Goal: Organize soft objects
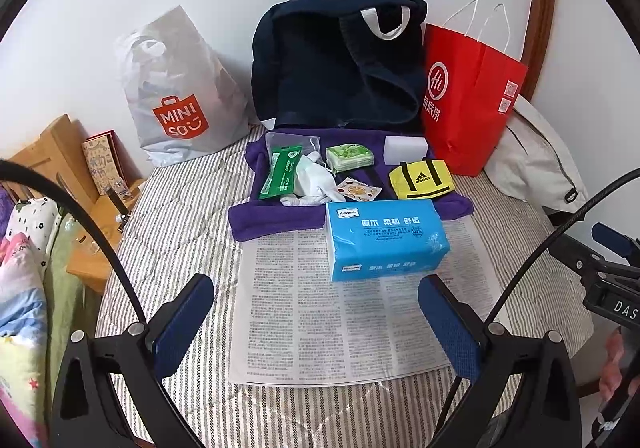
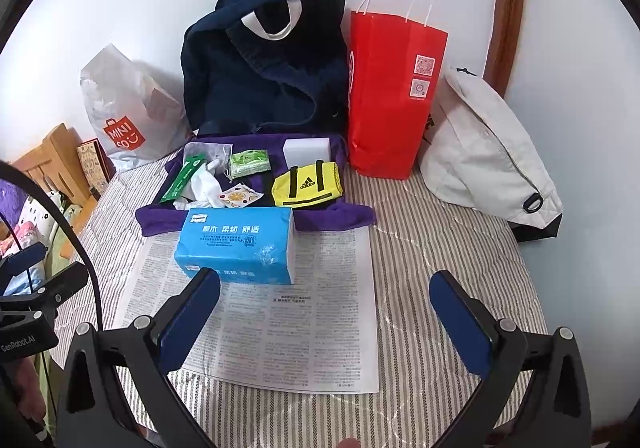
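Note:
A blue tissue pack [image 1: 384, 238] [image 2: 240, 244] lies on a newspaper [image 1: 340, 320] [image 2: 280, 328] on the striped bed. Behind it a purple towel [image 1: 272, 214] [image 2: 160, 218] carries a green wipes pack [image 1: 282, 170] [image 2: 182, 178], a white cloth [image 1: 316, 180] [image 2: 206, 184], a small green tissue pack [image 1: 350, 157] [image 2: 250, 162], a white sponge block [image 1: 406, 150] [image 2: 306, 150] and a yellow adidas pouch [image 1: 422, 179] [image 2: 308, 184]. My left gripper [image 1: 316, 312] is open and empty before the tissue pack. My right gripper [image 2: 324, 308] is open and empty.
A dark blue bag [image 1: 340, 64] [image 2: 264, 60] stands against the wall between a grey Miniso bag [image 1: 180, 96] [image 2: 128, 108] and a red paper bag [image 1: 468, 100] [image 2: 392, 92]. A white cloth bag [image 1: 532, 156] [image 2: 488, 152] lies right. A wooden nightstand [image 1: 76, 184] stands left.

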{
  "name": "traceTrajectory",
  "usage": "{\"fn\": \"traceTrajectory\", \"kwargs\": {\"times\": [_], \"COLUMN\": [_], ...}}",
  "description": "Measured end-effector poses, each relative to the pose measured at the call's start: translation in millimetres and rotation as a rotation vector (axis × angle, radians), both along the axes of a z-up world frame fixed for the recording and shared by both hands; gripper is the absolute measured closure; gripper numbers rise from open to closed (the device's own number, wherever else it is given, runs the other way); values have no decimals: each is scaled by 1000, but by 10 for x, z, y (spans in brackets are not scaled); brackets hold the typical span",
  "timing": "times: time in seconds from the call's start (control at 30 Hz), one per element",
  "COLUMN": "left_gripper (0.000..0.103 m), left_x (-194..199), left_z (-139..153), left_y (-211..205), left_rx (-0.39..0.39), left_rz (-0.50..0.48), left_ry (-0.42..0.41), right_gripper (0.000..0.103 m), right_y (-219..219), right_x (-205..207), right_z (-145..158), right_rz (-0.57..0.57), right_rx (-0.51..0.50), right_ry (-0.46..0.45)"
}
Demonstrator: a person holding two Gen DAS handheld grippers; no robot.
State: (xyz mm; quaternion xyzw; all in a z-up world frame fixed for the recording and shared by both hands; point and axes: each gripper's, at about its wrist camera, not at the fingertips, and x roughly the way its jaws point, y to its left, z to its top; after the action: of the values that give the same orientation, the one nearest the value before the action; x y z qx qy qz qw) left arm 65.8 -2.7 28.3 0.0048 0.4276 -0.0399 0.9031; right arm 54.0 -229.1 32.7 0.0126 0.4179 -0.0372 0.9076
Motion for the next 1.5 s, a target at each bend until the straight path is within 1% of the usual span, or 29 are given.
{"fn": "traceTrajectory", "kwargs": {"times": [0.2, 1.5], "left_gripper": [0, 0], "left_x": [-8, -60], "left_z": [-15, 34], "left_y": [-11, -1], "left_rx": [6, 14], "left_rz": [-5, -17], "left_ry": [7, -12], "right_gripper": [0, 0], "right_y": [17, 21], "right_x": [-2, -27], "right_z": [-14, -18], "right_rz": [3, 7], "right_rx": [3, 1], "right_ry": [2, 6]}}
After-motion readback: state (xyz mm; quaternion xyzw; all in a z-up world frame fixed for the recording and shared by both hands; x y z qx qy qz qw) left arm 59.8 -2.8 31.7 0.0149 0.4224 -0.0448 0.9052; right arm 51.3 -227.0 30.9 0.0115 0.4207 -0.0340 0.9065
